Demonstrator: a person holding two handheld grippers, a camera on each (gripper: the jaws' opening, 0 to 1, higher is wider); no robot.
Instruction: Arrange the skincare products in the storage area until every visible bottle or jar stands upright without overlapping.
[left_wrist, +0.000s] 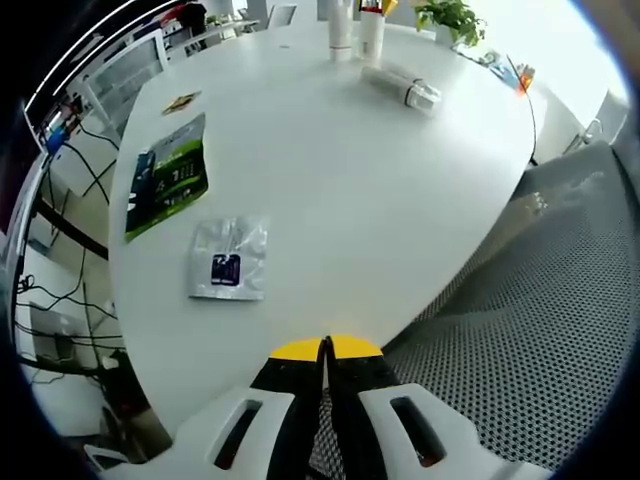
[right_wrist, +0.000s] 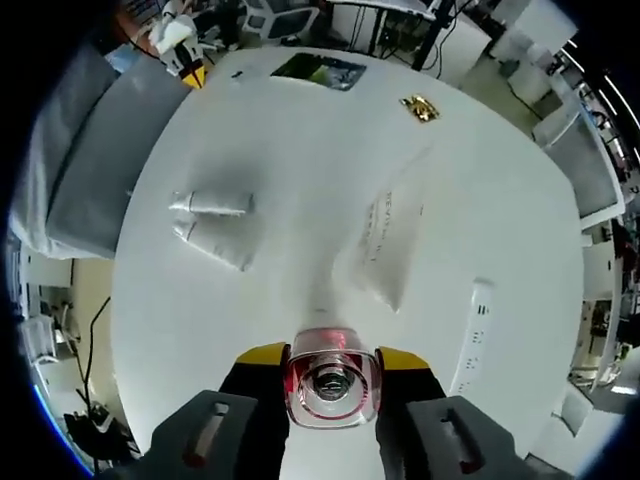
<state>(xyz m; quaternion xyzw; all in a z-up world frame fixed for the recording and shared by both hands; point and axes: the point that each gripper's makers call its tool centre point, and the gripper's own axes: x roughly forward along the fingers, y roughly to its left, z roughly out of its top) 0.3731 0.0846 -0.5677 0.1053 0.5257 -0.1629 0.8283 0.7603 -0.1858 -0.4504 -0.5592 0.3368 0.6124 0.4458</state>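
White round table (left_wrist: 340, 180) fills both views, mesh chair (left_wrist: 530, 340) at its edge in the left gripper view. Left gripper (left_wrist: 326, 352) has its jaws pressed together, holding nothing. Right gripper (right_wrist: 331, 362) is clamped on a clear jar with a red rim (right_wrist: 331, 385), seen end-on. Far across the table: two upright bottles (left_wrist: 355, 30), one lying bottle (left_wrist: 402, 87) just beside them. Nearer: green packet (left_wrist: 168, 175), silver sachet (left_wrist: 229, 259). Two white tubes (right_wrist: 212, 215) lie side by side in the right gripper view
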